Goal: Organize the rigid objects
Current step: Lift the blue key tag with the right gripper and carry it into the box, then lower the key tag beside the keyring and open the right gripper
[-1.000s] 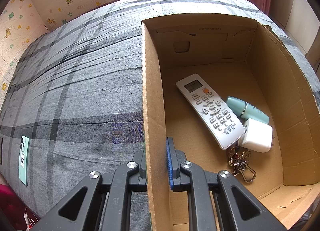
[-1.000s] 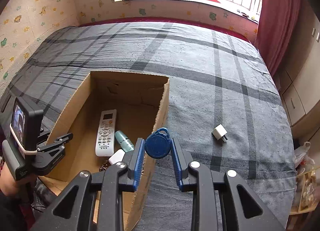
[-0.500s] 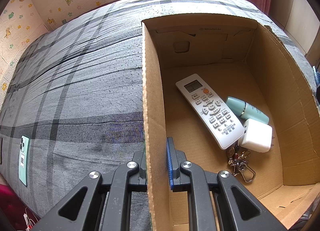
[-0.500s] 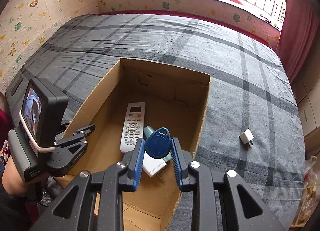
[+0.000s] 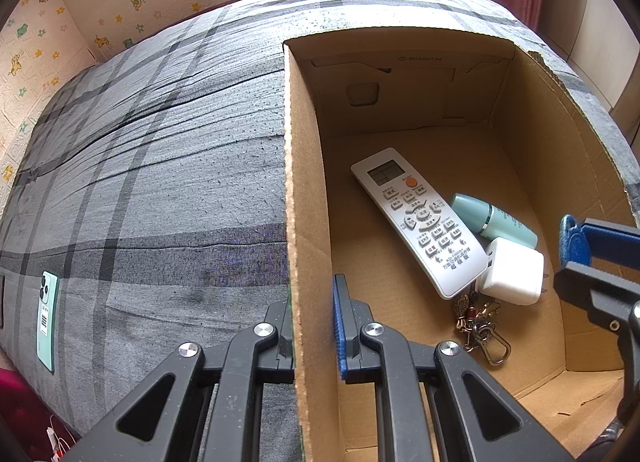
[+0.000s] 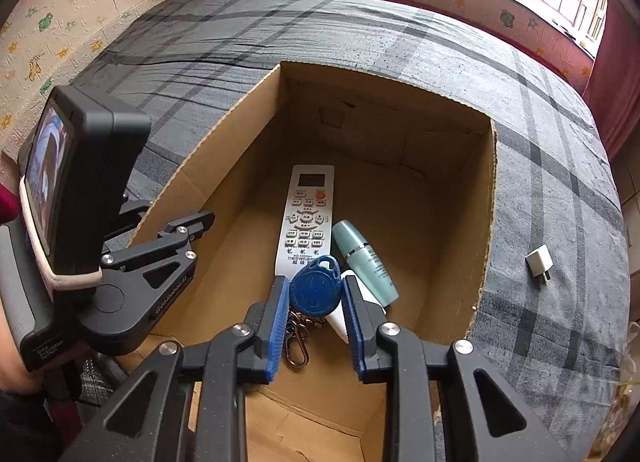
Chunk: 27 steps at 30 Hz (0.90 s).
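Grey plaid bedspread, bearing open cardboard box; left gripper clamped on the box's side wall; right gripper clamped on blue key fob, held directly above remote control, turquoise bottle, white charger and keyring inside.

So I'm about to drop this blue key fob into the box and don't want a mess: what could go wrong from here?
The round blue plastic key fob hangs over the white wall charger and metal keyring, so it may bounce or tangle. The left gripper pinches the brown cardboard box wall; pulling could tip the box and shift the white remote control.
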{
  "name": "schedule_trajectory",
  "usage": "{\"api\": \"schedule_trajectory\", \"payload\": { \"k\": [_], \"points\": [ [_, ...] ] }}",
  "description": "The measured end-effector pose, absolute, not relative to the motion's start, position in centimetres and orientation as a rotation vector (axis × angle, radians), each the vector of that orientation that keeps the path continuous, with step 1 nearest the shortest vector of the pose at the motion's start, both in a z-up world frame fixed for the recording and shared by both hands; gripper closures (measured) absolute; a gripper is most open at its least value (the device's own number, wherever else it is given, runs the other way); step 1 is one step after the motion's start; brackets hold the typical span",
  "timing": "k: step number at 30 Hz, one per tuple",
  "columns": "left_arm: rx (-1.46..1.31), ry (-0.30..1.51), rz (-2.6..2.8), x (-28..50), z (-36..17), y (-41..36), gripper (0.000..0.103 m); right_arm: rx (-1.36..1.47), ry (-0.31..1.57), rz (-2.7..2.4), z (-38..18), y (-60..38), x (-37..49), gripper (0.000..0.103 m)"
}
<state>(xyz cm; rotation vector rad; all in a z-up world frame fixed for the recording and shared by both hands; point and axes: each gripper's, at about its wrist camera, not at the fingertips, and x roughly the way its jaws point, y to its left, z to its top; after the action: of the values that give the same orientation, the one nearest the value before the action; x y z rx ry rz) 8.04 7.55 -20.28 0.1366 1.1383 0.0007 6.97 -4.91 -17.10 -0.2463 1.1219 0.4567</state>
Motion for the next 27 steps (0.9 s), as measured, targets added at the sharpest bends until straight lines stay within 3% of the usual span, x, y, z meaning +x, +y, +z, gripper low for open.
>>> {"api": "schedule_trajectory", "payload": {
  "k": [27],
  "points": [
    [0.137, 1.138, 0.0, 8.0, -20.2, 7.6, 0.089, -0.253, 1.273, 0.433, -22.4, -3.4, 8.2, 0.074]
  ]
}}
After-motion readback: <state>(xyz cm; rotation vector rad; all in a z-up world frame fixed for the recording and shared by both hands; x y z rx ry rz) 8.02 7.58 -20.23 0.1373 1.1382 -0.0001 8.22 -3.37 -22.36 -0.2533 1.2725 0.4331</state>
